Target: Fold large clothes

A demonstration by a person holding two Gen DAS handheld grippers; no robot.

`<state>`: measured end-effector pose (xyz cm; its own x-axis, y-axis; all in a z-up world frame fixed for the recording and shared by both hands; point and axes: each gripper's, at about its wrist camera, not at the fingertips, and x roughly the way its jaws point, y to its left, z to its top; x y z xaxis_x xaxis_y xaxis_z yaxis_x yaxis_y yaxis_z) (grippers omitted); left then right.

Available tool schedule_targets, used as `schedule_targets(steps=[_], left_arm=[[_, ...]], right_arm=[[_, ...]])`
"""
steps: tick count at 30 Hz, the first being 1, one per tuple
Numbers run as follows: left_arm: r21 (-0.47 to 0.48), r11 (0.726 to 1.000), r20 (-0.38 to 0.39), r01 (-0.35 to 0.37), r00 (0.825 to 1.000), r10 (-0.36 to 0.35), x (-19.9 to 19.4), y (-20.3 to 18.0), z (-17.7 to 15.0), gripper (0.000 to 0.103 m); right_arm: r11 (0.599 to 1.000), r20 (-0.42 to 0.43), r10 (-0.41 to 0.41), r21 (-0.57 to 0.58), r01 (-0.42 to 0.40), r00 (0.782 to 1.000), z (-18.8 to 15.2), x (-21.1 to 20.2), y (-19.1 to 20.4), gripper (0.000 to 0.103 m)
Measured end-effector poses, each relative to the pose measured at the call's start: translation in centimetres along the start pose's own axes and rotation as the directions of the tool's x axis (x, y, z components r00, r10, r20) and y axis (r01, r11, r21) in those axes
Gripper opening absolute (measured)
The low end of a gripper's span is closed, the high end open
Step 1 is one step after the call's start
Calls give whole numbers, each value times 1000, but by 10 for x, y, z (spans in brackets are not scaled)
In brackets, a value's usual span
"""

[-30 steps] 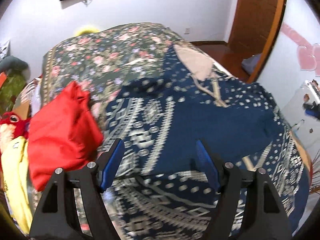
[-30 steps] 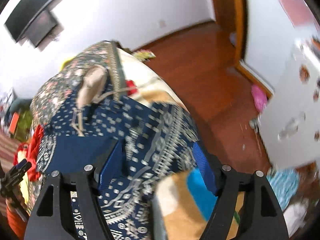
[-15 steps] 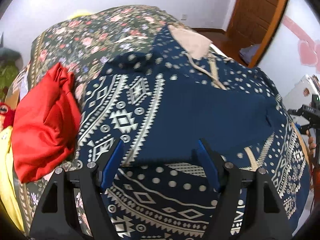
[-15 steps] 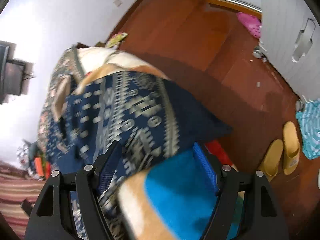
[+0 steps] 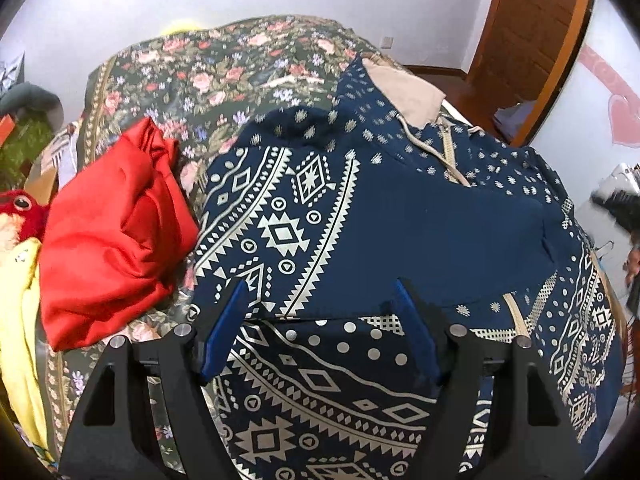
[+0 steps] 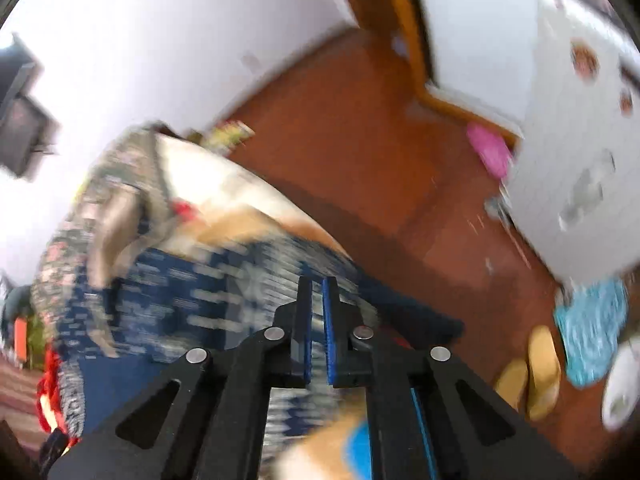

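Broadly, one bed fills my left view, covered by a dark floral bedspread [image 5: 224, 68] of printed roses. Across it lies the one large garment I am folding, a navy hoodie [image 5: 400, 216] of soft cloth printed with cream geometric bands, diamonds and dots. Its long axis runs from my left jaws away toward the far wall: the hood, showing its plain beige lining [image 5: 404, 92], points away from me toward the door side, and the hem lies nearest, under my left fingers. Two beige drawstrings trail down from the neck. One sleeve is folded across the chest, a plain navy panel.

Left of the hoodie, touching its edge, sits one crumpled red garment [image 5: 108, 236], smooth and slightly shiny. Beyond that, at the bed's edge, there is one yellow cloth [image 5: 20, 320].

My left gripper [image 5: 320, 328] hangs just over the hem with its blue pads spread wide, pinching nothing.

My right gripper [image 6: 315, 332] has just snapped its jaws together; the blue pads now stand almost touching. That view is badly smeared, so I cannot tell whether any fabric is caught between them. It sits over the hoodie's blurred edge at the bedside, with wooden floor [image 6: 360, 140] beyond and one pair of yellow slippers [image 6: 532, 368] there.
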<state>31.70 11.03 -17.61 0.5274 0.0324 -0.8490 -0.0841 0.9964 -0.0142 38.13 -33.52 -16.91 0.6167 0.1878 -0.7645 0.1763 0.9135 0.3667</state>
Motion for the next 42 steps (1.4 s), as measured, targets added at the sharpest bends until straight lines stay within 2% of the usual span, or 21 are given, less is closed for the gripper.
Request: schedule_targets(steps=[2,5,8,10,11,12,14,17,19,21,25,28,32,35,37,39,42], left_arm=[[13,1000,11,-5,1000,5,-5,-2,0,74],[25,1000,26,-4,1000,3,-11,-5,-1,74],[17,1000,30,14,999,-15,-16,-6,-3,74],[14,1000,29,27,999,-28,-18,-7,-5,74],[16,999,29,30,999,-30,-19,-8,-6,74],[20,999,27,31,999,-32,-19,-8,-7,74],[29,999,24,32,999,-32,-21,-10,-9,74],[35,999,24,31,999,-32,-21,-11,-11,74],[30,999,21,35,999,-36,-20,-10,-12,74],[22,999,17,38,999,-38,-18,-11,-12,74],[7,999,3,41,999,-41,-11,-11,-10,74],[2,999,-8,36,999,-36,-6,-13,-10,74],[-14,999,-16,43,999,-44,-1,-13,-10,74],[-10,999,-25,36,999,-36,3,-13,-11,74],[-9,1000,-32,29,999,-29,5,-12,-12,74],[-16,999,-37,30,999,-30,7,-10,-12,74],[-28,999,-41,34,999,-35,8,-7,-11,74]], right_arm=[[994,74,31,-104,-24,997,8,-26,33,4],[963,94,128,-251,-101,987,14,-57,81,4],[941,43,191,-292,-171,981,9,-70,102,5],[936,-37,230,-267,-231,972,1,-65,99,8],[938,-72,229,-251,-240,971,-3,-58,93,19],[944,-112,218,-229,-238,970,-7,-52,88,39],[959,-155,187,-185,-214,970,-15,-40,73,61],[979,-208,146,-109,-171,967,-27,-26,41,61],[988,-273,150,5,-155,950,-35,-12,7,61],[986,-313,158,104,-132,936,-42,-4,-22,61],[967,-338,155,245,-73,928,-50,8,-68,61],[947,-334,178,314,-69,925,-47,17,-85,61],[936,-342,188,347,-62,921,-43,34,-91,60],[933,-336,181,357,-52,924,-44,53,-84,60],[914,-317,184,404,-43,931,-45,63,-89,59],[913,-304,166,407,-30,938,-41,68,-86,42],[934,-278,121,357,-14,953,-35,64,-76,24]])
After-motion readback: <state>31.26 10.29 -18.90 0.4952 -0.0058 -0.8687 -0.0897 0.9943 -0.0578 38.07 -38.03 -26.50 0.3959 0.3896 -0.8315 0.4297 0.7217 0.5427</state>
